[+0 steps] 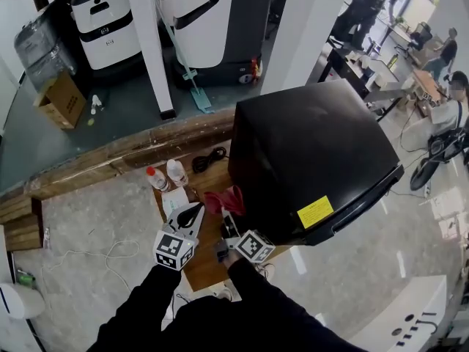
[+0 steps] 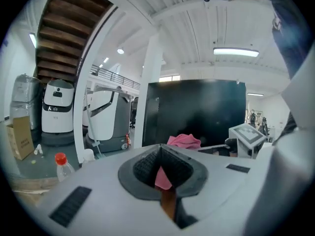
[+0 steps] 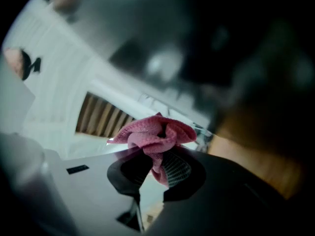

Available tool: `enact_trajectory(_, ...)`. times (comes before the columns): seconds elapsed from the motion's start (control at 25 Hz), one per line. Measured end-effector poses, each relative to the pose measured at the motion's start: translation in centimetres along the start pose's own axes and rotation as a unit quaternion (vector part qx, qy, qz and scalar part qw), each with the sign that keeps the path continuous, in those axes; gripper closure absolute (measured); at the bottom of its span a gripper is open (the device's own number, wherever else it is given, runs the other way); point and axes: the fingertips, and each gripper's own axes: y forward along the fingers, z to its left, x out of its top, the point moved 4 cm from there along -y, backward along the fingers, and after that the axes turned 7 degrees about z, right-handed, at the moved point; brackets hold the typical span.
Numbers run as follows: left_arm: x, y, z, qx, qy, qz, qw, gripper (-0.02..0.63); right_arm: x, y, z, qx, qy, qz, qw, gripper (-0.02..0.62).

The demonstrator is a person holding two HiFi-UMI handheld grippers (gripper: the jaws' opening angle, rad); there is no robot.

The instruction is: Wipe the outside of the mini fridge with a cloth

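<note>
The black mini fridge [image 1: 315,152] stands on a small wooden table [image 1: 209,259] and fills the middle of the left gripper view as a dark box [image 2: 197,112]. My right gripper [image 1: 228,217] is shut on a bunched pink cloth [image 1: 220,200], held at the fridge's lower left side. In its own view the cloth [image 3: 155,134] bulges out of the shut right gripper [image 3: 160,156]. My left gripper [image 1: 196,211] hovers just left of it, jaws together at the tips and holding nothing. The left gripper [image 2: 160,149] points toward the cloth [image 2: 184,140].
Two small plastic bottles [image 1: 156,178] [image 1: 176,171] and a coiled black cable [image 1: 209,158] lie on the table left of the fridge. A red-capped bottle [image 2: 63,165] shows at the left. A wooden ledge [image 1: 110,160], white pillars and service robots stand behind.
</note>
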Motion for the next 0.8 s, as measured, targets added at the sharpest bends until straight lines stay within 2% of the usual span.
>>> enact_trajectory(0.08,1.9,-2.5,-1.3,-0.001,0.004,-0.017,0.9999,0.6,1.3,-1.3,4.2,0.022,-0.085,0.017,0.996,0.535)
enact_trajectory(0.16,3.8,-4.9,-2.4,0.0,0.011,-0.032,0.9994,0.6,2.3,-2.7,8.3,0.04,-0.176,0.031,0.983,0.535)
enact_trajectory(0.28,6.3,-8.2,-4.0,0.004,0.022,-0.05,0.9985,0.6,3.3,-5.2,14.4,0.069,-0.302,0.055,0.949,0.535)
enact_trajectory(0.44,8.9,-11.3,-7.3,-0.001,0.037,-0.069,0.9969,0.6,3.7,-9.8,19.8,0.087,-0.422,0.079,0.899,0.535)
enact_trajectory(0.48,9.4,-11.6,-8.1,-0.003,0.039,-0.074,0.9965,0.6,4.0,-10.8,20.4,0.086,-0.44,0.081,0.89,0.534)
enact_trajectory(0.56,10.1,-12.1,-9.8,-0.009,0.04,-0.082,0.9958,0.6,4.7,-12.7,21.2,0.089,-0.457,0.081,0.881,0.534)
enact_trajectory(0.72,10.5,-12.4,-14.0,-0.019,0.037,-0.087,0.9954,0.6,5.3,-16.9,21.7,0.116,-0.486,0.095,0.861,0.534)
enact_trajectory(0.8,10.5,-12.2,-16.5,-0.018,0.035,-0.088,0.9954,0.6,6.0,-19.2,21.3,0.126,-0.491,0.101,0.856,0.534)
